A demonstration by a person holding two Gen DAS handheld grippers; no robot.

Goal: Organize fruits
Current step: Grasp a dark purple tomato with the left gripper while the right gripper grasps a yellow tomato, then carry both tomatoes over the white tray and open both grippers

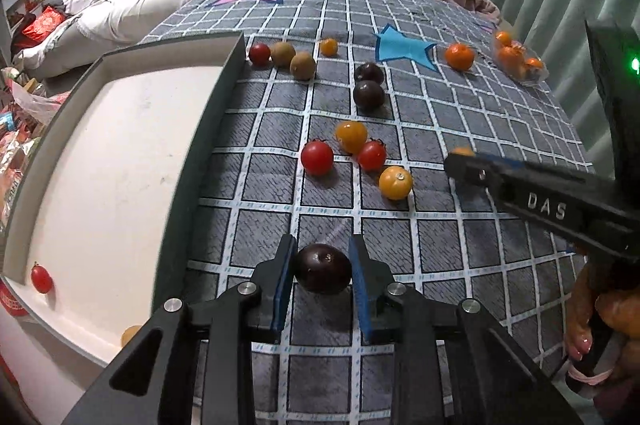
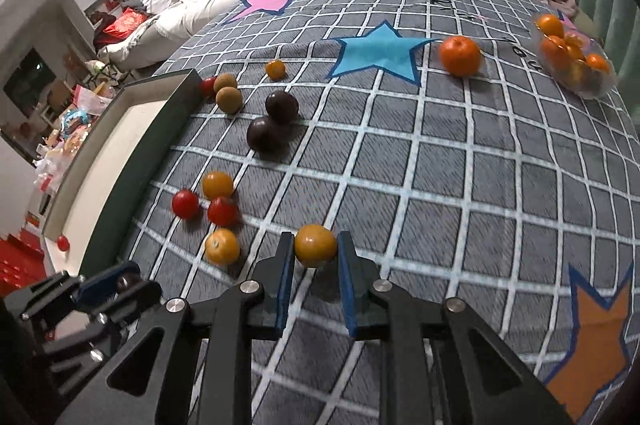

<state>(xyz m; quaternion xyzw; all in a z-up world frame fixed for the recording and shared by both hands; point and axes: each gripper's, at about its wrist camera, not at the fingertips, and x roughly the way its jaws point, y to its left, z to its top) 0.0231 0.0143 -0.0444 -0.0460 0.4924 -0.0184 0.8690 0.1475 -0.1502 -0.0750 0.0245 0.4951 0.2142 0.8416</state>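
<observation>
I have a fruit in each gripper. The left gripper (image 1: 323, 267) has its fingers (image 1: 283, 275) narrowed onto a dark plum (image 1: 323, 269), pads pressed against both its sides. The right gripper (image 2: 315, 253) is clamped the same way on a yellow tomato (image 2: 315, 245). Both fruits sit just above the checked cloth (image 1: 460, 265); I can't tell whether they still touch it.

What the next move turns on, as I judge it, is the tray (image 1: 224, 97). It lies to the left of both grippers, its dark wall running away from me along the cloth. My left gripper is the nearer one, just beside that wall; the right sits further out and would have to cross past the left to reach it. Inside the tray I see a red tomato (image 1: 41, 279) already lying near the close end.

The plum is nearly round, so no axis matters for setting it down. The wall stands up from the cloth, so I expect to lift before swinging left.
</observation>
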